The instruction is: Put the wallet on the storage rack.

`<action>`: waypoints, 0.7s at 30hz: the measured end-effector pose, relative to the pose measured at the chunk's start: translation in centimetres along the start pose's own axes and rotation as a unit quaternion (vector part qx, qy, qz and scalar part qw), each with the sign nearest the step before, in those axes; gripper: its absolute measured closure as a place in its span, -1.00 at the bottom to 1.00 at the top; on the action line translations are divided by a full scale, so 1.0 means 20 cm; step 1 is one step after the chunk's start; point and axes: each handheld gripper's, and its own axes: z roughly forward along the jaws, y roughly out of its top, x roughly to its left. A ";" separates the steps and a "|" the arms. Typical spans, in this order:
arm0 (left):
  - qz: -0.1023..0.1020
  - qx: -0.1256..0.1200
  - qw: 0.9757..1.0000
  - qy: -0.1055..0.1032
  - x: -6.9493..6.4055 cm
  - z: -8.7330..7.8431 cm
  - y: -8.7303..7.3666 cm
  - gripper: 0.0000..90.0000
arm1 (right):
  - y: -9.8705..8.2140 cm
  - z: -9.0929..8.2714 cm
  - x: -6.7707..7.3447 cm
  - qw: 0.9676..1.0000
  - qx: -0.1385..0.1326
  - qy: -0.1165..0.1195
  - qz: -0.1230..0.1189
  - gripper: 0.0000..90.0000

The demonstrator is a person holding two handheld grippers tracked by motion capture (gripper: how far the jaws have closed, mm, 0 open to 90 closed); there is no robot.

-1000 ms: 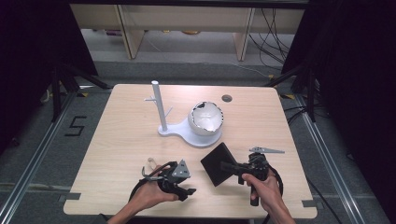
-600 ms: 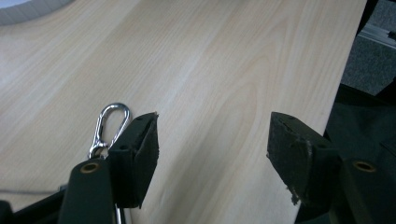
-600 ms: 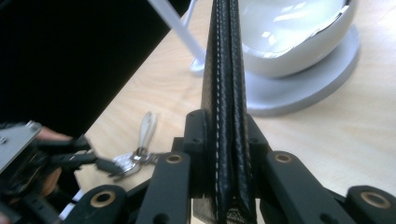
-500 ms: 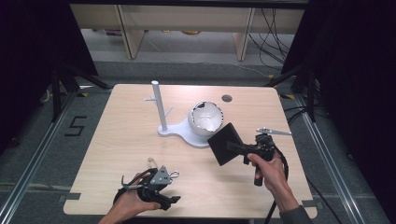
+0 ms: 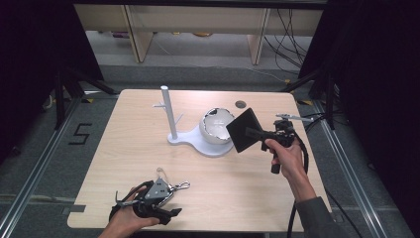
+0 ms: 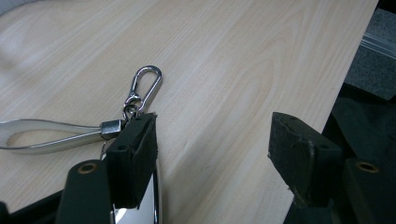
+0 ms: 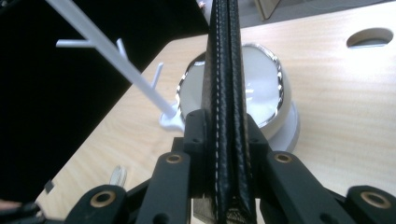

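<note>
Right tool [image 5: 253, 133] clamps shut on the flat black stitched-leather wallet [image 5: 244, 130], edge-on between its pads, held up just right of the white bowl with the chrome rim [image 5: 216, 126] on its white stand with a thin branched pole [image 5: 167, 113].

Left tool [image 5: 168, 201] sits low at the near left of the pale wooden desk [image 5: 237, 183]; its jaws have just been opening and stand apart with nothing between them. The silver carabiner keyring with a metal loop strap [image 6: 140, 93] lies on the desk, touching the outside of one pad [image 6: 135, 154].

Risks, as I judge them:
- Wallet is pinched near one edge; a quick swing could twist it loose, or knock the bowl's rim or the pole.
- Left pad may drag the keyring along if I pull away carelessly.

Hard to read:
- Bowl's contents are partly screened by the wallet.
- Something shiny under the left pad is cut off at the frame's bottom.
- Whether the wallet touches the bowl, I cannot tell.
</note>
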 end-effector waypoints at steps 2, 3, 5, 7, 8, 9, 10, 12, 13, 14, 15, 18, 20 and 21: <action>-0.005 0.001 1.000 0.002 0.00 0.00 -0.01 -0.29 | 0.02 0.02 0.00 1.000 0.000 0.000 0.005 0.73; -0.002 0.001 1.000 0.003 0.00 0.00 -0.01 -0.29 | 0.05 0.04 0.00 1.000 0.001 -0.003 0.005 0.73; -0.006 0.002 1.000 0.006 0.00 0.00 -0.02 -0.29 | 0.07 0.06 0.00 1.000 -0.001 -0.004 0.006 0.73; -0.003 0.002 1.000 0.002 0.00 -0.01 -0.03 -0.30 | 0.11 0.10 0.00 1.000 -0.002 -0.013 0.001 0.73; -0.008 0.000 1.000 0.002 0.00 -0.01 -0.03 -0.30 | 0.12 0.11 0.00 1.000 -0.003 -0.013 -0.002 0.73; -0.007 0.000 1.000 0.003 0.00 -0.01 -0.03 -0.30 | 0.13 0.13 0.00 1.000 0.000 -0.014 0.006 0.73; -0.008 0.004 1.000 0.009 0.00 -0.02 -0.04 -0.31 | 0.14 0.15 0.00 1.000 0.002 -0.018 0.008 0.73; -0.006 0.000 1.000 0.006 0.01 -0.03 -0.04 -0.31 | 0.16 0.19 -0.01 1.000 0.003 -0.021 0.009 0.73; -0.006 -0.003 1.000 0.005 0.01 -0.03 -0.04 -0.32 | 0.16 0.21 -0.01 1.000 0.003 -0.025 0.006 0.73; -0.011 -0.002 1.000 0.008 0.01 -0.04 -0.04 -0.32 | 0.17 0.22 -0.01 1.000 0.006 -0.026 0.007 0.73; -0.008 -0.003 1.000 0.011 0.01 -0.04 -0.04 -0.32 | 0.17 0.24 -0.01 1.000 0.009 -0.030 0.005 0.73; -0.010 -0.006 1.000 0.008 0.02 -0.05 -0.04 -0.33 | 0.18 0.31 -0.02 0.999 0.012 -0.031 0.010 0.73; -0.013 -0.003 1.000 0.009 0.01 -0.05 -0.04 -0.33 | 0.18 0.33 -0.03 0.999 0.013 -0.033 0.003 0.73; -0.013 -0.001 1.000 0.012 0.02 -0.05 -0.04 -0.33 | 0.18 0.35 -0.03 0.999 0.014 -0.037 0.008 0.73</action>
